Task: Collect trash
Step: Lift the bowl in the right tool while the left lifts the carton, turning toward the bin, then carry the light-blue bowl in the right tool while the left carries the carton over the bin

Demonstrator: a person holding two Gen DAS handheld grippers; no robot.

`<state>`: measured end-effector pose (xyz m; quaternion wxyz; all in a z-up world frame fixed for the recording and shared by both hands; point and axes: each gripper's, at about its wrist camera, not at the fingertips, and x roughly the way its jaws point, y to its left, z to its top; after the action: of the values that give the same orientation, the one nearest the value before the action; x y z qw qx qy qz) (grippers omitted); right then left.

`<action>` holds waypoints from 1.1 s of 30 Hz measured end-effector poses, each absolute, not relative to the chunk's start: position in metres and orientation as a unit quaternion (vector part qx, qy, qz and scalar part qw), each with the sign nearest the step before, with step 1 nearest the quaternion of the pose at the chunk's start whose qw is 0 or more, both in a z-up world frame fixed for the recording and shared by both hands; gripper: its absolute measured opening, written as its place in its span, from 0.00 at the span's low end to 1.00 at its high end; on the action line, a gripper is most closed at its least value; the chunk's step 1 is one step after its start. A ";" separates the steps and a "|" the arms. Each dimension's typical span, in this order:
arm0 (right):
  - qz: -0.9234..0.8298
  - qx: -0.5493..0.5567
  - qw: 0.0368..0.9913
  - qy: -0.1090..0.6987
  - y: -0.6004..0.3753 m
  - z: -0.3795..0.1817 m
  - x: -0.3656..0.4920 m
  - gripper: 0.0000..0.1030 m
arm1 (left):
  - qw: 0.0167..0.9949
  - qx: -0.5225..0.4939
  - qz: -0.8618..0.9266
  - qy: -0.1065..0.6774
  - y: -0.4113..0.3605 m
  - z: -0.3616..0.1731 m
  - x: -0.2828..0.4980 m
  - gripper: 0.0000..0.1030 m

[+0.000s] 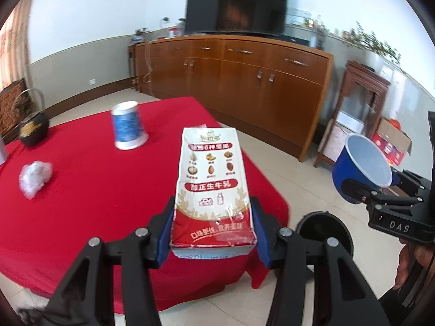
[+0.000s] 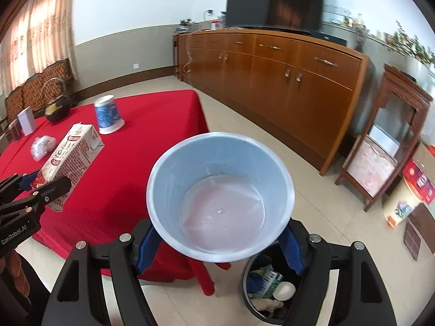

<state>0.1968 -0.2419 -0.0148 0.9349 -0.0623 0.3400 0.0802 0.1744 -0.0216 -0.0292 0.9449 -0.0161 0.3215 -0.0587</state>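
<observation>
The left gripper (image 1: 213, 233) clamps a milk carton (image 1: 213, 187) past the red table's (image 1: 81, 190) edge; the right gripper (image 2: 217, 247) grips a paper cup (image 2: 220, 193) above the trash bin (image 2: 272, 285). Center each over the bin's mouth before letting go.

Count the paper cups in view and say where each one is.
2. One blue cup is gripped in the right gripper, its mouth facing the camera. The other cup stands upside down on the red tablecloth. More could be buried in the trash bin.
</observation>
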 end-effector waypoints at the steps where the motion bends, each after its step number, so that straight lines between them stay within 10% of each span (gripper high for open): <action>1: 0.074 -0.059 0.935 0.342 -0.251 -0.017 0.196 0.75 | 0.944 -0.012 -0.067 0.323 -0.030 -0.030 0.176 0.50; 33: 0.020 -0.046 0.902 0.429 -0.427 -0.122 0.185 0.75 | 0.882 0.064 -0.234 0.404 -0.202 -0.104 0.200 0.50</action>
<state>0.1854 -0.4265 -0.1224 0.9017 -0.0460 0.4295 0.0202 0.1995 -0.2021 -0.1042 0.8817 0.0643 0.4044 -0.2343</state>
